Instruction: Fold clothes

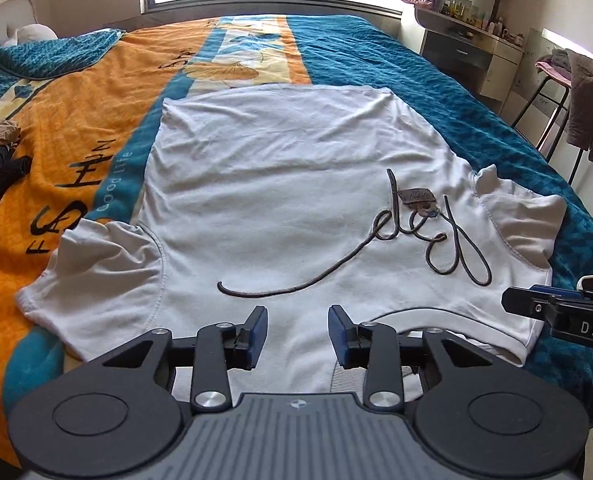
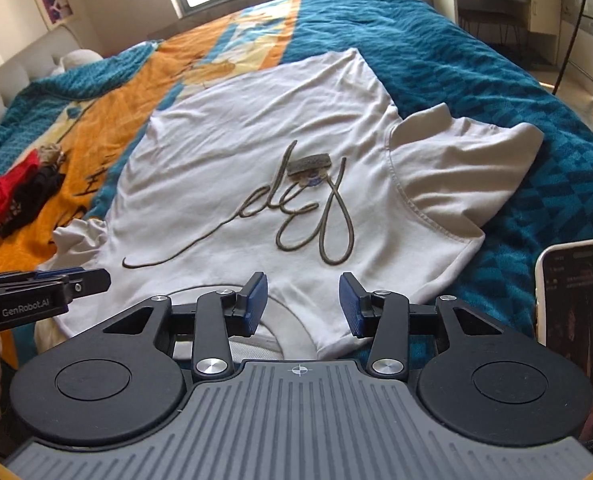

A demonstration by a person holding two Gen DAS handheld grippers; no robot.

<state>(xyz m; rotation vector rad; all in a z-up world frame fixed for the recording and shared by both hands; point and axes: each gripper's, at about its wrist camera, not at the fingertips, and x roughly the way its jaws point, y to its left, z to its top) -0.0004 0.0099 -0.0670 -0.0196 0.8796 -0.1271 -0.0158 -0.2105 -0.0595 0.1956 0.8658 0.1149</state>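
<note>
A white T-shirt (image 1: pixel 280 184) with dark cursive lettering lies spread flat, front up, on the bed, collar towards me; it also shows in the right wrist view (image 2: pixel 236 152). My left gripper (image 1: pixel 297 334) is open and empty, hovering over the shirt near the collar. My right gripper (image 2: pixel 303 304) is open and empty, over the collar and right shoulder. The right gripper's tip (image 1: pixel 536 306) shows at the right of the left wrist view. The left gripper's tip (image 2: pixel 76 284) shows at the left of the right wrist view.
The bed has a teal and orange blanket (image 1: pixel 96 92). A pile of red and dark clothes (image 2: pixel 20 196) lies on its left part. A phone (image 2: pixel 580 300) is at the right. A stool with clothes (image 1: pixel 584 100) and a dresser (image 1: pixel 468 48) stand beyond the bed's right side.
</note>
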